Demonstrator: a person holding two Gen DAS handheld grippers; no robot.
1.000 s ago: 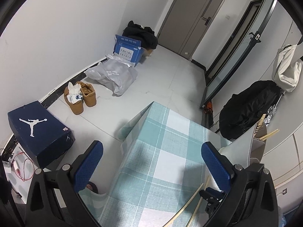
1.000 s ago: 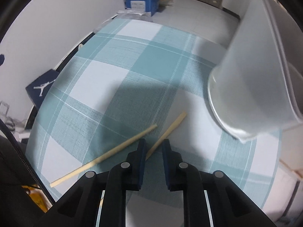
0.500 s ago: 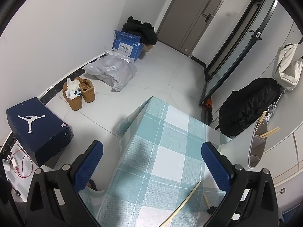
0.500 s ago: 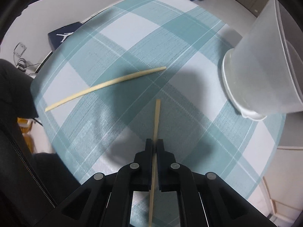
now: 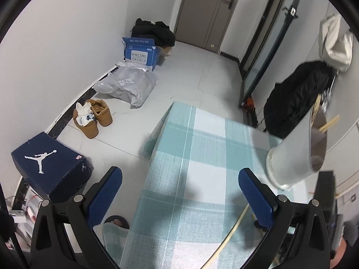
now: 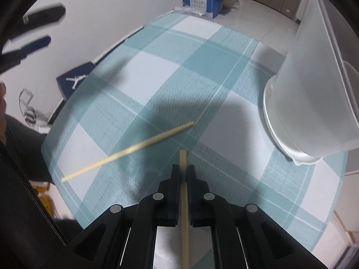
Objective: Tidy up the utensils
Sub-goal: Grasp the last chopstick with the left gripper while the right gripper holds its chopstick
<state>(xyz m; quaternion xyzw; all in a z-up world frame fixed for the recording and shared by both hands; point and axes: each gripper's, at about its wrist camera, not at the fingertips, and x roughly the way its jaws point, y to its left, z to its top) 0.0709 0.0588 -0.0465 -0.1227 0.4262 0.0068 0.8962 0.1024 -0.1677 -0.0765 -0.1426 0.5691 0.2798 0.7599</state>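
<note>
Your right gripper (image 6: 183,174) pinches one chopstick (image 6: 184,192) tight, your left gripper (image 5: 179,199) is wide open and empty, so next lift it to the white cup (image 6: 309,94) at the right of the frame.

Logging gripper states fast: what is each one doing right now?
Left gripper: open, holding nothing.
Right gripper: closed on a chopstick; a second chopstick lies on the table.

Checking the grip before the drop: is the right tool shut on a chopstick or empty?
Shut on it. The right tool pinches one chopstick between its fingers; a second chopstick lies on the tablecloth.
</note>
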